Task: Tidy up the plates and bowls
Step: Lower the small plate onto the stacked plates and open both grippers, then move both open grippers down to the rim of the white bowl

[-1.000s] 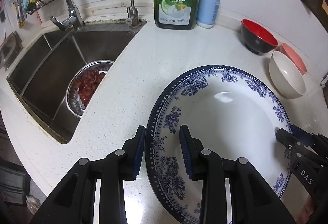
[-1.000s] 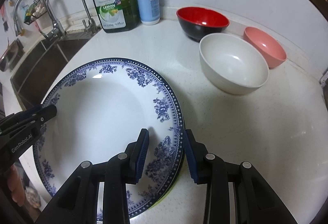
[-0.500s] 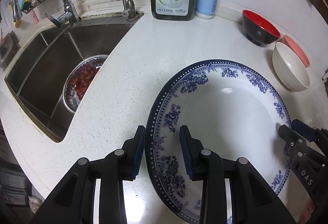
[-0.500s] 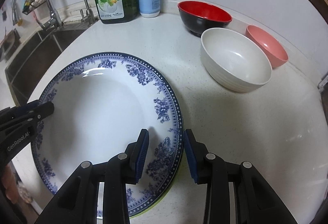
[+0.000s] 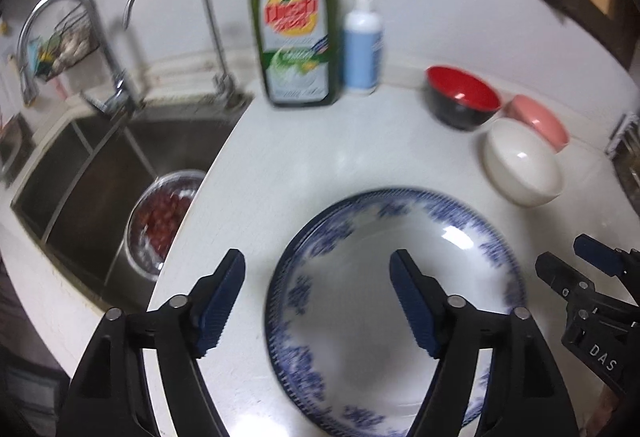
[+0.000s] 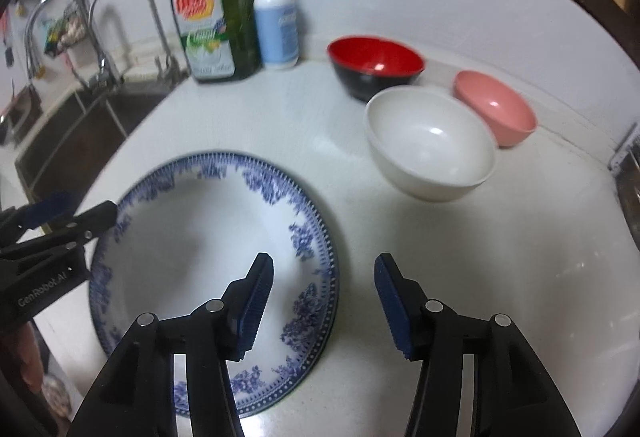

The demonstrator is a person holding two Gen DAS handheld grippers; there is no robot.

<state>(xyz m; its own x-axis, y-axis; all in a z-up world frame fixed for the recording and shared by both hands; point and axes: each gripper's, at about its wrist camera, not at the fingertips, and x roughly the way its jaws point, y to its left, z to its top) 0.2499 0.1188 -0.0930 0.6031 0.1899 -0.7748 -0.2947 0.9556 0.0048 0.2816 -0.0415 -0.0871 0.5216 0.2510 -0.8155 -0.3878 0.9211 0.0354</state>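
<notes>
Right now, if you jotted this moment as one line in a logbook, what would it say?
left gripper: jaws opening, off plate | right gripper: jaws opening, off plate | blue-patterned plate: resting on counter | three bowls: untouched

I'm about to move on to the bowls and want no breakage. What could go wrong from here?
1. The blue floral plate lies close to the counter edge by the sink; a bump might tip it off.
2. The left hand-held gripper and right hand-held gripper are opening astride its rim and could catch it.
3. The white bowl, red bowl and pink bowl crowd together; gripping one may knock another.
</notes>
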